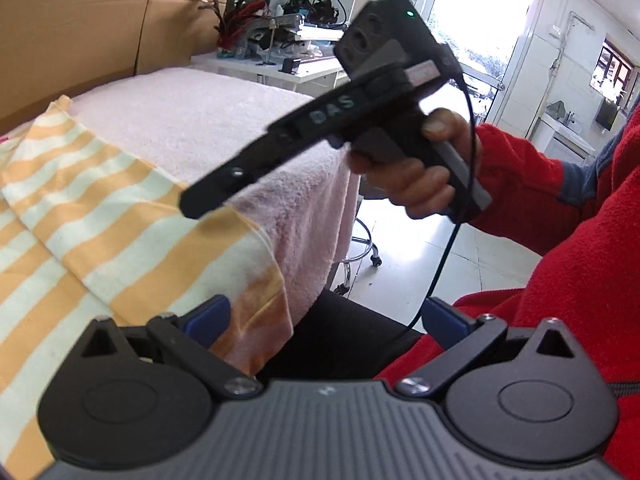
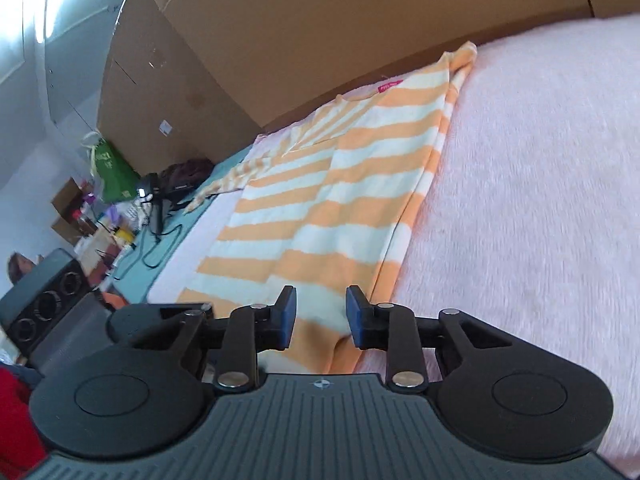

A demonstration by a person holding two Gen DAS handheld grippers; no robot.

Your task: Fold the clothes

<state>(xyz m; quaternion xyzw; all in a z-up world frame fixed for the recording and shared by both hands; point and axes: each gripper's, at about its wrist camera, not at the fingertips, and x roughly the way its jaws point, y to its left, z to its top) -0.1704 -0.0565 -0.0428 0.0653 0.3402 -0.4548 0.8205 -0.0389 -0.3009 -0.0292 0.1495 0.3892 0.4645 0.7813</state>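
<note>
An orange-and-white striped garment (image 1: 100, 200) (image 2: 340, 184) lies flat on a pink fleecy cover (image 1: 200, 120) (image 2: 520, 200), its near corner hanging over the table's edge. In the left wrist view my left gripper (image 1: 326, 316) stands wide open, its left blue pad (image 1: 208, 318) beside that hanging corner and nothing between the fingers. My right gripper (image 2: 321, 316) is open at a narrower gap, with the garment's near hem lying between its blue pads (image 2: 286, 316). From the left wrist view, a hand holds the right gripper (image 1: 192, 204) with its tip at the garment's edge.
Large cardboard boxes (image 1: 80, 20) (image 2: 320, 20) stand along the far side. A white desk (image 1: 280, 68) with clutter and a wheeled stool (image 1: 360, 252) sit beyond the table's end. A red sleeve (image 1: 560, 220) fills the right. A teal mat (image 2: 172, 236) holds cables and a green bag (image 2: 108, 172).
</note>
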